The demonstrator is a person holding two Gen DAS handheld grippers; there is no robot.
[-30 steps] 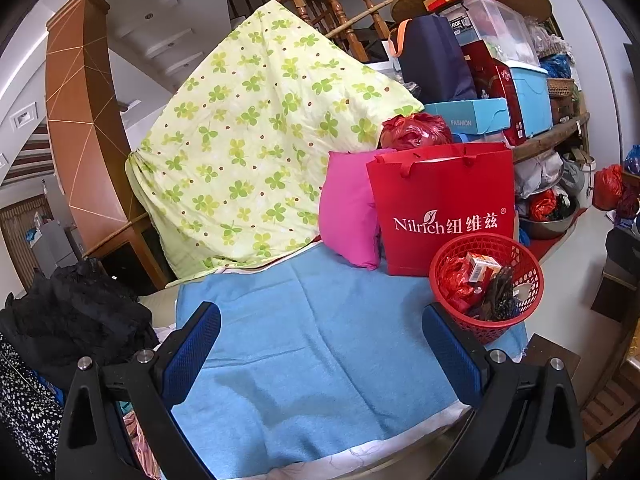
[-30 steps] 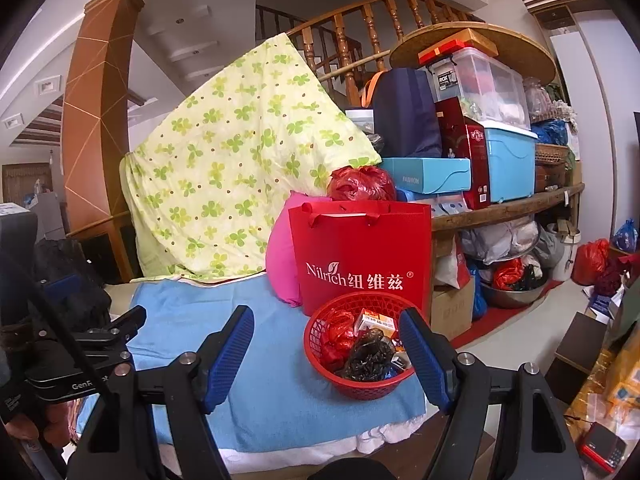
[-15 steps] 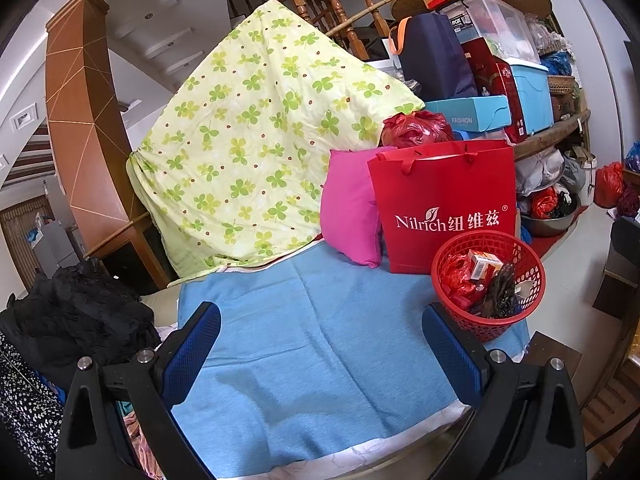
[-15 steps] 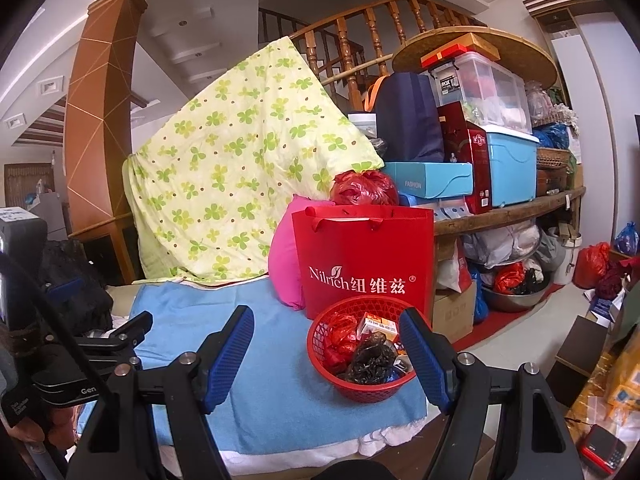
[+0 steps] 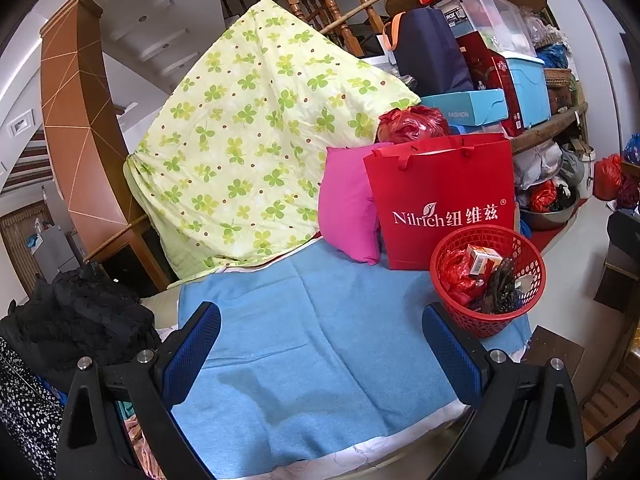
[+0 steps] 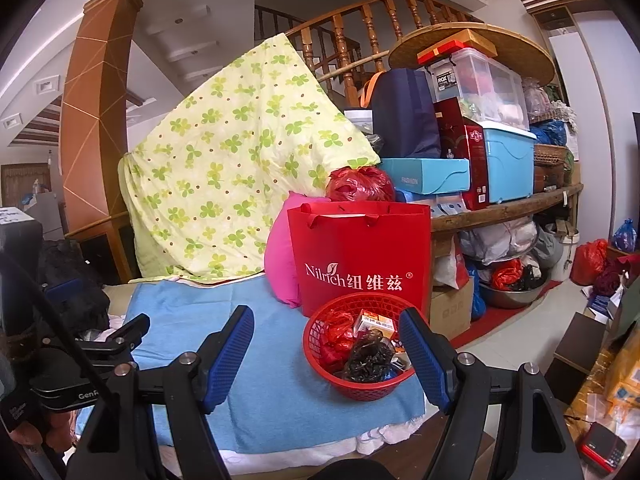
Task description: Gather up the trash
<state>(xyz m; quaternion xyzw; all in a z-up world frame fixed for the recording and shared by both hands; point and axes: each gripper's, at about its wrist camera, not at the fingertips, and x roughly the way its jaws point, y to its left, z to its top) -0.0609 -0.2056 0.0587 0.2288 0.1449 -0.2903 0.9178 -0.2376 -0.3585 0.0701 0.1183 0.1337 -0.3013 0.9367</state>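
1. Red basket (image 6: pixel 362 356) of trash sits lower centre, on the blue cloth (image 5: pixel 320 340).
2. Right gripper (image 6: pixel 326 354) and left gripper (image 5: pixel 322 356) both gape wide, empty.
3. Best move: sweep the cloth for strays before finishing.

The right hand-held gripper (image 6: pixel 326 354) hangs with its blue-padded jaws wide apart and empty over a blue towel (image 6: pixel 272 392). A red basket (image 6: pixel 320 344) on the towel holds a red plastic bag (image 6: pixel 334 338), a black bag (image 6: pixel 368 358) and a small carton (image 6: pixel 374 322). Just behind it stands a red Nilrich paper bag (image 6: pixel 360 248), beside a pink pillow (image 6: pixel 280 264).
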